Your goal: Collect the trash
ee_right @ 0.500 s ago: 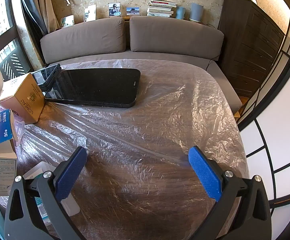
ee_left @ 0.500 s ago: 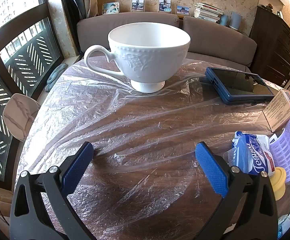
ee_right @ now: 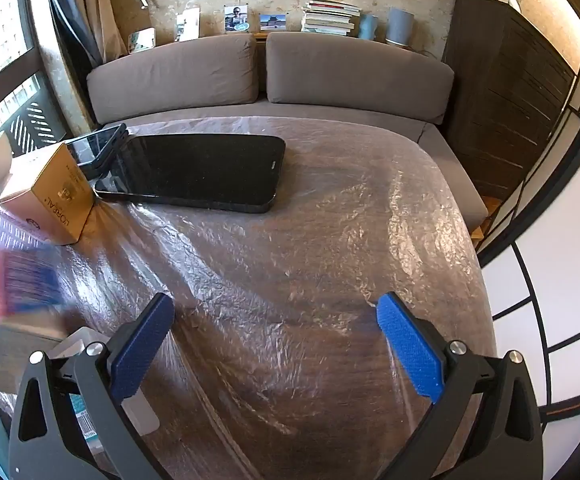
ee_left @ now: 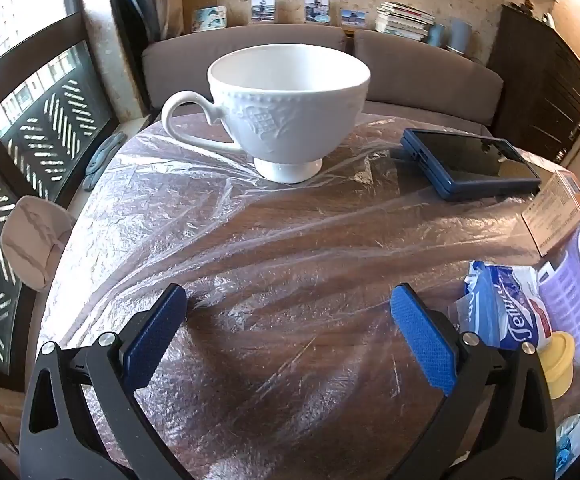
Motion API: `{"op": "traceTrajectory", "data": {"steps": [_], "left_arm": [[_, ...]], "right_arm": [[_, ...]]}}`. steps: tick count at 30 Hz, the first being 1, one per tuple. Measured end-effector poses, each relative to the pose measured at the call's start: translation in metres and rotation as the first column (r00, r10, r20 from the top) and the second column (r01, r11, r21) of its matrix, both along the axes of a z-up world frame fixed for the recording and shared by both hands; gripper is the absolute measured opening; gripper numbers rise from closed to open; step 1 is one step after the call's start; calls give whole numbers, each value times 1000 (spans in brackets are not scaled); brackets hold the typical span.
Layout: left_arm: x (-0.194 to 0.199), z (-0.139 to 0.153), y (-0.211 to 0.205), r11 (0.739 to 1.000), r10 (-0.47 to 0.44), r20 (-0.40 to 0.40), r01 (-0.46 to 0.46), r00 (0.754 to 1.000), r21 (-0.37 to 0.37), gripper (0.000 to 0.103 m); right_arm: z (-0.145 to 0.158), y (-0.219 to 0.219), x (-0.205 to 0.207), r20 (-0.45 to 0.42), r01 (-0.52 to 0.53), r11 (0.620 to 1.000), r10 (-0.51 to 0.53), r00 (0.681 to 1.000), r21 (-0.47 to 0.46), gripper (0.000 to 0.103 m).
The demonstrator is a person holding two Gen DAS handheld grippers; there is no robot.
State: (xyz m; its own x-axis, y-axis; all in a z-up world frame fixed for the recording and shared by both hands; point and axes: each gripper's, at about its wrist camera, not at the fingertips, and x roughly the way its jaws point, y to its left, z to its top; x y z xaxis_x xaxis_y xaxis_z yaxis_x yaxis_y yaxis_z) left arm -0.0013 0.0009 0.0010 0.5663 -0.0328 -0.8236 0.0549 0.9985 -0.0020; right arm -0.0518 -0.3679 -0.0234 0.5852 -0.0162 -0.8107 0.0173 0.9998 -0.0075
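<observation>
My left gripper (ee_left: 288, 330) is open and empty, low over the plastic-covered wooden table (ee_left: 290, 248). To its right lies a crumpled blue-and-white tissue packet (ee_left: 506, 308), beside a purple ribbed roller (ee_left: 574, 288) and a yellow cap (ee_left: 558, 364). My right gripper (ee_right: 274, 338) is open and empty over the table (ee_right: 310, 280). At its left stand a tan L'Oreal box (ee_right: 50, 196), a blurred blue-and-white box (ee_right: 14, 292) and a small white packet (ee_right: 90, 408) under the left finger.
A white footed teacup (ee_left: 286, 108) stands at the far side. A dark blue handheld device (ee_left: 470, 162) lies to its right, also seen in the right wrist view (ee_right: 98, 148). A black tablet (ee_right: 198, 172) lies flat. A brown sofa (ee_right: 266, 76) runs behind the table.
The left gripper has shifted slightly, so the teacup sits a little lower in view. In the right wrist view the blue-and-white box at the left is now motion-blurred. Both grippers stay open.
</observation>
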Motion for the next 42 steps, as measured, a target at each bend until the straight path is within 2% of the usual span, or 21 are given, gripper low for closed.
{"op": "traceTrajectory", "data": {"steps": [10, 42], "left_arm": [[-5, -1, 4, 999, -39, 0, 39, 999, 0, 102], [-8, -1, 5, 999, -32, 0, 32, 999, -2, 102]], "right_arm": [[-2, -4, 0, 1, -3, 1000, 3, 1000, 2, 99], [1, -3, -7, -1, -8, 1000, 8, 1000, 1, 99]]}}
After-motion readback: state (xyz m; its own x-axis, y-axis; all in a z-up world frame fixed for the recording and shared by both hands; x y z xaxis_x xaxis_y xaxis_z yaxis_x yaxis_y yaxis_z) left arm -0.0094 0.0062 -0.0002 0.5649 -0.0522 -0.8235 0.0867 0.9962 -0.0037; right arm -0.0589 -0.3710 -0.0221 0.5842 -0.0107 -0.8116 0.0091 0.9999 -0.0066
